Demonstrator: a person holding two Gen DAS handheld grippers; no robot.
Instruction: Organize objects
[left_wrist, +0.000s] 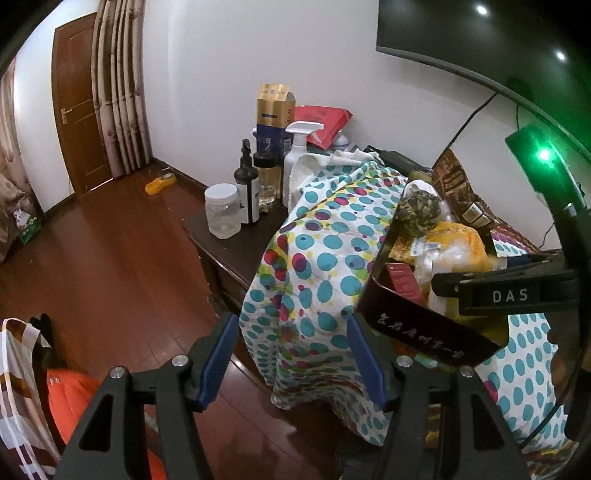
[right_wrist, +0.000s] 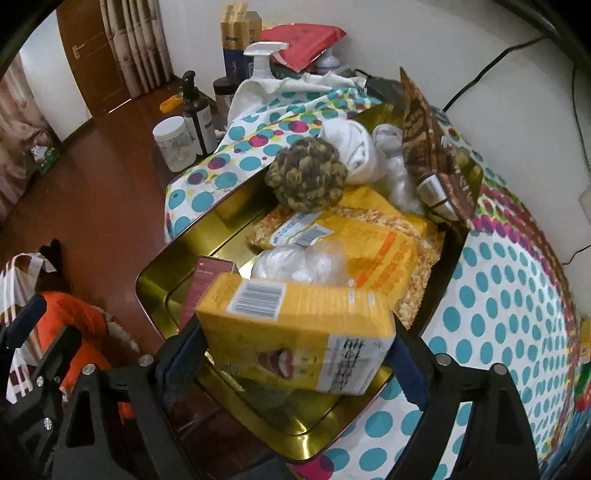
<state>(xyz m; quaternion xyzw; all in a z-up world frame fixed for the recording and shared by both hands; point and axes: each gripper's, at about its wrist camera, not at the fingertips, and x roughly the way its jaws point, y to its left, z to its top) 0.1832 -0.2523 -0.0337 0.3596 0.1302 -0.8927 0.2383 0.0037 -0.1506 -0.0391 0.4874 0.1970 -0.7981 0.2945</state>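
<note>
Your right tool pinches the yellow box: light, crushable card, so squeeze gently; left tool is spread, empty.

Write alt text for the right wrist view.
The right gripper holds a yellow box over an open gold-lined tin resting on a polka-dot cloth. The tin holds a knotted rope ball, yellow packets and a clear plastic bag.

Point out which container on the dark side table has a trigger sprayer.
The tall white plastic spray bottle; the dark pump bottle and clear white-lidded jar lack triggers.
</note>
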